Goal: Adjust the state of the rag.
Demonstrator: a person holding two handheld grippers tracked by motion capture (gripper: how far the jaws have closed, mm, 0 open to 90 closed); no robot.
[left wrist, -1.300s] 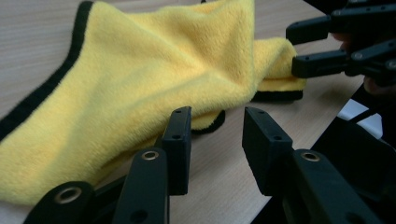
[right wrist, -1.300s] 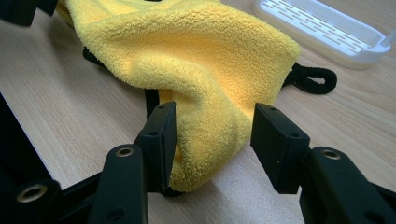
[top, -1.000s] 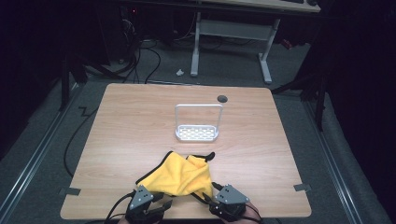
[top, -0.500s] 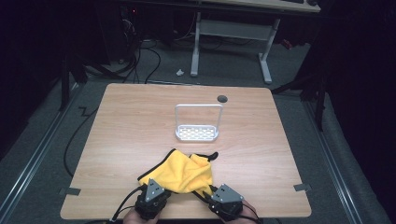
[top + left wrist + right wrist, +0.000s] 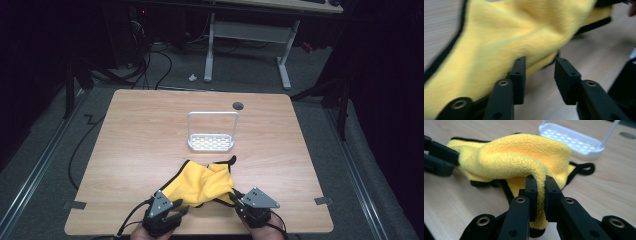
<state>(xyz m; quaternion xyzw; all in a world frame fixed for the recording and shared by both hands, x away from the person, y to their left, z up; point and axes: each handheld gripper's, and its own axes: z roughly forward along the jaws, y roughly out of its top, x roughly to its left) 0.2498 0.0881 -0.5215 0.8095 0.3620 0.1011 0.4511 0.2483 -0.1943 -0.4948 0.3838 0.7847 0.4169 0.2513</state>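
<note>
A yellow cloth (image 5: 202, 181) with black edging lies crumpled on the near part of the wooden table (image 5: 140, 130). My right gripper (image 5: 234, 196) is at its near right corner. In the right gripper view its jaws (image 5: 540, 182) have just been closing and now pinch a raised fold of the cloth (image 5: 511, 152). My left gripper (image 5: 176, 204) is at the cloth's near left edge. Its jaws (image 5: 539, 67) have just been opening and stand apart over bare table, with the cloth (image 5: 499, 37) lying against the outer side of one jaw.
A white slotted tray (image 5: 211, 142) with a tall wire handle stands beyond the cloth near the table's middle, also seen as the tray (image 5: 571, 140) in the right gripper view. A dark round hole (image 5: 238, 106) is in the tabletop behind it. The table's front edge is just under both hands.
The right gripper has closed on the cloth's near fold and moved slightly right and up. The left gripper shifted a little to the right, against the cloth.
</note>
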